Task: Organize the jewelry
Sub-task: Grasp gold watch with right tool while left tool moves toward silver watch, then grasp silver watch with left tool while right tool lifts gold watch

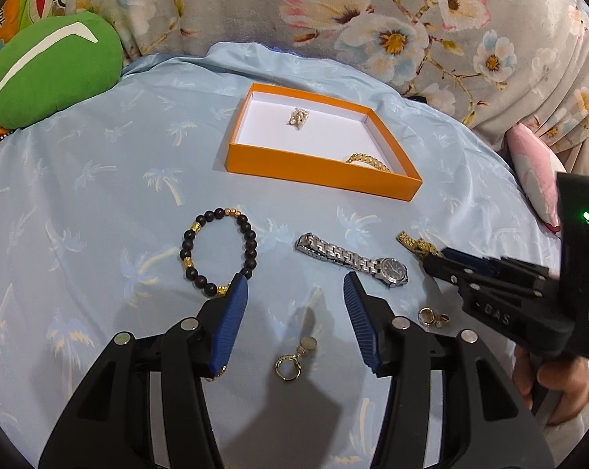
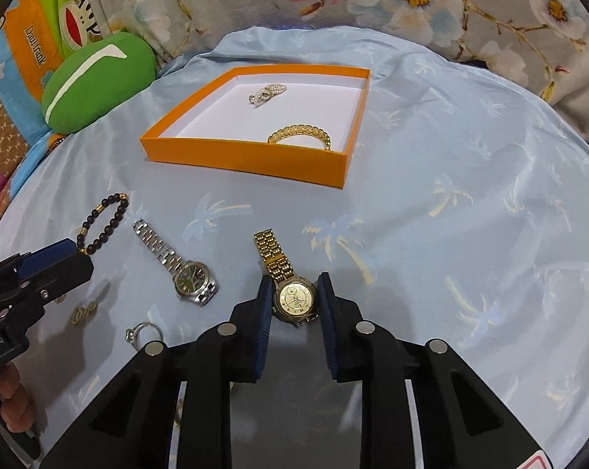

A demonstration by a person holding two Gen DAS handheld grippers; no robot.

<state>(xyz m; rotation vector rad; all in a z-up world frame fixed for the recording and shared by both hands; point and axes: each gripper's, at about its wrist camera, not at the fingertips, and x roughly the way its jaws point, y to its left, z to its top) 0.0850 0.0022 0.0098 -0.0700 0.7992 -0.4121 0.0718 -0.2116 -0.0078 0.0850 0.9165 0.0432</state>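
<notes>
My right gripper [image 2: 296,293] is shut on the case of a gold watch [image 2: 296,299] that lies on the blue cloth, a pad against each side of its face. My left gripper [image 1: 294,285] stands open over the cloth; a gold earring [image 1: 290,359] lies low between its fingers, untouched. Its left pad tip overlaps the edge of a black-and-gold bead bracelet [image 1: 216,250]. A silver watch [image 1: 353,262] lies just right of centre. The orange box [image 1: 321,174] behind holds a pearl brooch [image 1: 298,118] and a gold bracelet [image 1: 366,160].
A ring [image 1: 425,314] and a small gold piece lie beside the right gripper [image 1: 435,260], which a hand [image 1: 556,387] holds. A green cushion [image 1: 52,74] sits at the back left, a pink pillow [image 1: 532,179] at the right, floral fabric behind.
</notes>
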